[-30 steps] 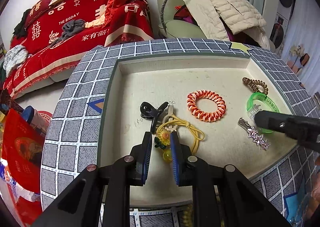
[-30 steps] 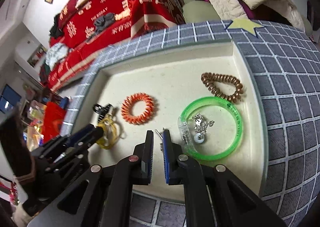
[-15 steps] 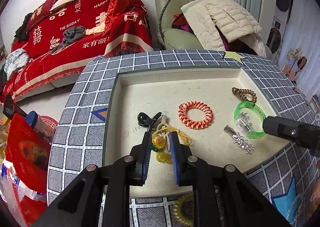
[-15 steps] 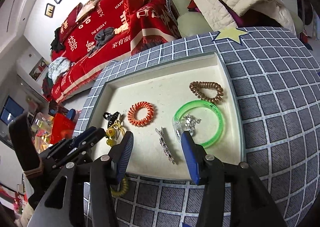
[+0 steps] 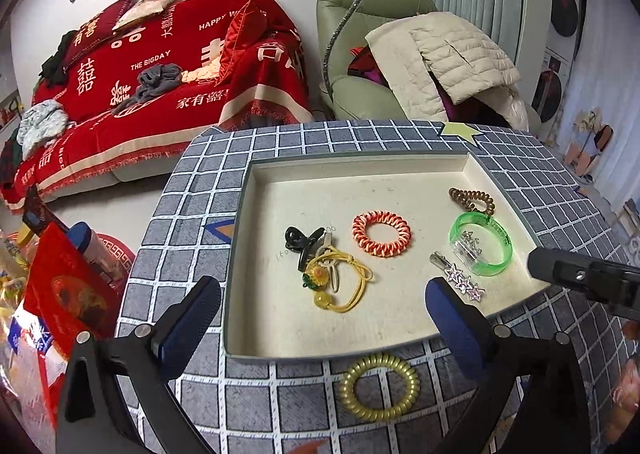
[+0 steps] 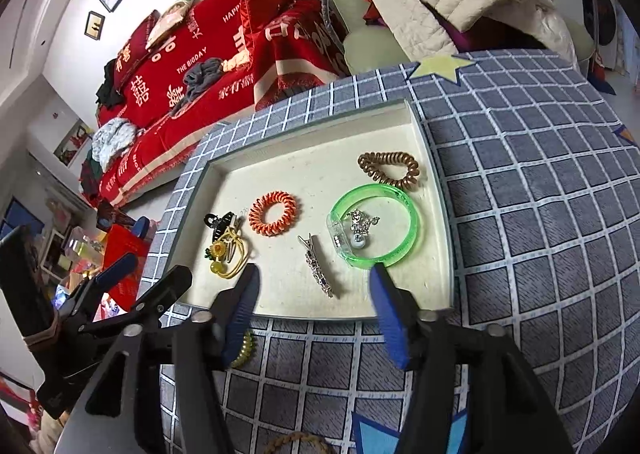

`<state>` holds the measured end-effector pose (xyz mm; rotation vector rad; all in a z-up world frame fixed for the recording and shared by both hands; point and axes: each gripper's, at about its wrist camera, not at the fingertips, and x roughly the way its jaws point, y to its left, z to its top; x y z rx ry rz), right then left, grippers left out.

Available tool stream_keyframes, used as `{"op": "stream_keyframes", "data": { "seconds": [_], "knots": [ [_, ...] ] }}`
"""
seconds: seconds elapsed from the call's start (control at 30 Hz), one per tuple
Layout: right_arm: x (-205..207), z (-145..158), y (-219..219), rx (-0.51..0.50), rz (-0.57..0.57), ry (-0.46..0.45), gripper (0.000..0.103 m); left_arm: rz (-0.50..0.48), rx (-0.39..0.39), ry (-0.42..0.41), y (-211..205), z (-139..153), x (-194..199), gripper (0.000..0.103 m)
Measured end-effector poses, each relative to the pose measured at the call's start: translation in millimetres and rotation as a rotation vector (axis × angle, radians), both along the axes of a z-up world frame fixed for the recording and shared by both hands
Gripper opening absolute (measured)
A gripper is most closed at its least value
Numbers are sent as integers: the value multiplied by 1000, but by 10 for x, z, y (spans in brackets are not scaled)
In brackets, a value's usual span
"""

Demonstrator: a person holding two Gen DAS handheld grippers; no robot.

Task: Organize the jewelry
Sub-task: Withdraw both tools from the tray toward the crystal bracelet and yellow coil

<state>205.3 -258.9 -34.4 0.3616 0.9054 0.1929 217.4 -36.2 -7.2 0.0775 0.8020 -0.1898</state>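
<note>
A cream tray sits sunk in the grey checked tabletop. In it lie a black claw clip, a yellow hair tie with a flower, an orange-white coil tie, a star hair clip, a green bangle around a silver charm, and a brown coil tie. A gold coil tie lies on the tabletop in front of the tray. My left gripper is open and empty above the tray's near edge. My right gripper is open and empty over the star clip.
The right gripper's body shows at the tray's right edge. A red-covered sofa and a green armchair with a quilted jacket stand behind the table. Red bags and clutter lie on the floor at the left.
Both grippers have opened and pulled back from the tray. The left one let go of the yellow hair tie, the right one left the star clip in the tray.
</note>
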Motion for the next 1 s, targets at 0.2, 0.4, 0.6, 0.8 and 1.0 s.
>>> {"op": "stream_keyframes", "data": {
  "seconds": [0.2, 0.4, 0.6, 0.8, 1.0],
  "knots": [
    [-229, 141, 29, -31, -15, -71, 88, -4, 3, -6, 12, 21, -156, 103],
    [-427, 220, 73, -32, -2, -135, 103, -7, -9, 11, 19, 15, -280, 103],
    [-565, 237, 84, -21, 2, -131, 103, -13, 13, 11, 14, 10, -418, 103],
    [-705, 238, 57, -48, 3, -101, 103, -3, 26, 18, 36, -30, -540, 103],
    [-864, 204, -16, -70, 12, -81, 103, 26, -7, 71, 146, -158, -595, 103]
  ]
}}
